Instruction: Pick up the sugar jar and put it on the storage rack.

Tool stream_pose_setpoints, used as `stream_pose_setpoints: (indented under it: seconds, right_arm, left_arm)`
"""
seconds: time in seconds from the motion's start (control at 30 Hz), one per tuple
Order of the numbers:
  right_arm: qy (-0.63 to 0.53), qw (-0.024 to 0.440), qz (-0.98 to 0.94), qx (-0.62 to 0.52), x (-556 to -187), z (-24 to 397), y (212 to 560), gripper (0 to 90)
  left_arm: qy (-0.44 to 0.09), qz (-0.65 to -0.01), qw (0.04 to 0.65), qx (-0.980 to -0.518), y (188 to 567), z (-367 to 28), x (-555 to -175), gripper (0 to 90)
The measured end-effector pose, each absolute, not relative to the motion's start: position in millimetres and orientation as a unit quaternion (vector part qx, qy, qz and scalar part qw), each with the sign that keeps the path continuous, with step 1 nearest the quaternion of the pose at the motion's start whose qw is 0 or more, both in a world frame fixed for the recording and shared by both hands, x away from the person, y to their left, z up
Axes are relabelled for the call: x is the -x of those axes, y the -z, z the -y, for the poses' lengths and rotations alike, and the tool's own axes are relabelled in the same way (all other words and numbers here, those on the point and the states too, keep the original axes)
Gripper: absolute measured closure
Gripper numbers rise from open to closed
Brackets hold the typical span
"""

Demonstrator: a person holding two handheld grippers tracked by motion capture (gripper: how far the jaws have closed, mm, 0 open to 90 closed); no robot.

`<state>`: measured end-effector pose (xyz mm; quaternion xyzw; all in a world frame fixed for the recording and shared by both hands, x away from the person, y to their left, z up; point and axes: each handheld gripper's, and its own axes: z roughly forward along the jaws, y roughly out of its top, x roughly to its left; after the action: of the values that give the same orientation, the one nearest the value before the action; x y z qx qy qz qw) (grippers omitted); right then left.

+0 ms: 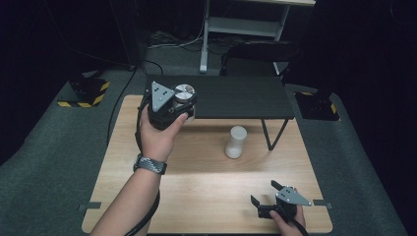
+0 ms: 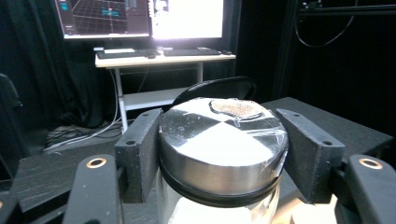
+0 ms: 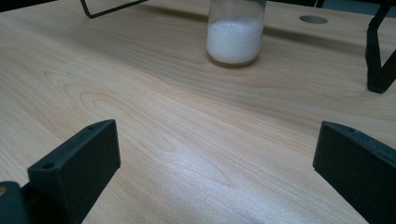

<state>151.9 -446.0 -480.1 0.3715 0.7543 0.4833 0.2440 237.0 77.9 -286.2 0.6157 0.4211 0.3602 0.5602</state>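
A glass jar with a shiny metal lid (image 1: 184,92) is clamped between the jaws of my left gripper (image 1: 183,99), at the front left corner of the low black shelf (image 1: 236,96). The left gripper view has the lid (image 2: 223,140) squeezed on both sides by the pads (image 2: 140,149), with white powder showing under it. I cannot tell whether this jar rests on the shelf. A second jar of white powder (image 1: 235,142) stands upright mid-table, without a lid that I can see. My right gripper (image 1: 264,192) is open near the front right edge, pointing at that jar (image 3: 236,35).
The wooden table (image 1: 147,196) carries the black shelf across its back, with thin black legs (image 3: 380,56) close to the powder jar. A small round hole (image 3: 313,19) lies in the tabletop behind the jar. Beyond the table are a desk with monitors (image 2: 140,18) and a black chair (image 1: 255,56).
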Motion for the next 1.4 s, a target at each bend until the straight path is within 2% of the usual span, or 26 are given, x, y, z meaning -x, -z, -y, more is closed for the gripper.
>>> stream_pose_setpoints:
  seconds: [0.73, 1.4]
  right_arm:
    - [-0.491, 0.242, -0.751, -0.369, -151.4, 449.8, 482.0, 0.1]
    - [-0.494, 0.243, -0.75, -0.368, -150.8, 450.6, 482.9, 0.1]
  left_arm:
    - [-0.377, -0.438, 0.545, -0.608, 294.5, -61.4, -290.1, 34.7]
    - [-0.377, -0.444, 0.547, -0.602, 305.0, -57.9, -301.4, 34.6]
